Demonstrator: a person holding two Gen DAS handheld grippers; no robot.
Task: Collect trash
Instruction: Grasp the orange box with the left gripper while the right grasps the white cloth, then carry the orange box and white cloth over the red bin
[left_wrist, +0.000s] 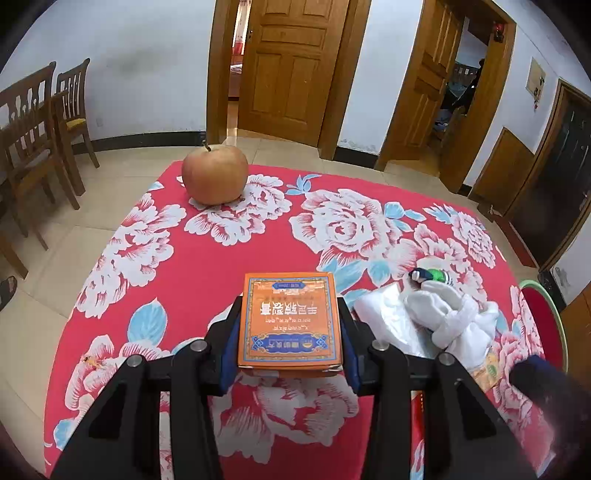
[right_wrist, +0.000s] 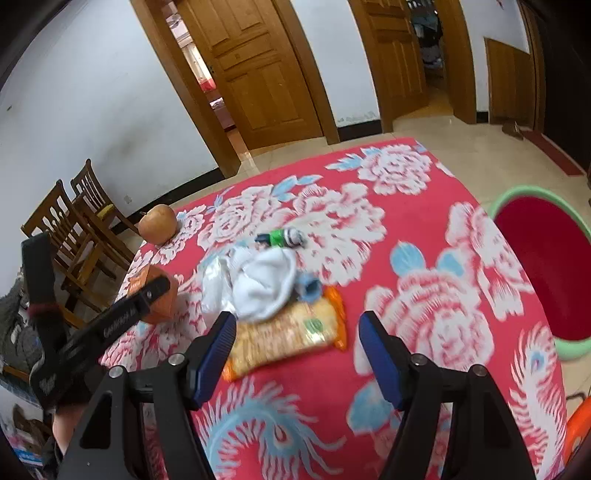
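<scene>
An orange printed box (left_wrist: 290, 321) sits between the blue pads of my left gripper (left_wrist: 290, 334), which is shut on its two sides just over the red floral tablecloth (left_wrist: 207, 266). In the right wrist view that box (right_wrist: 164, 301) shows partly behind the left gripper's black finger. A pile lies to its right: a white sock (right_wrist: 262, 288), a clear plastic bag (left_wrist: 384, 317), a small green-and-black item (right_wrist: 280, 236) and an orange-edged snack packet (right_wrist: 284, 336). My right gripper (right_wrist: 295, 325) hangs open just above the near end of the snack packet, touching nothing.
An apple (left_wrist: 215, 173) stands near the table's far left corner. A red basin with a green rim (right_wrist: 546, 280) sits beyond the table's right edge. Wooden chairs (left_wrist: 40, 136) stand on the tiled floor to the left. Doors line the far wall.
</scene>
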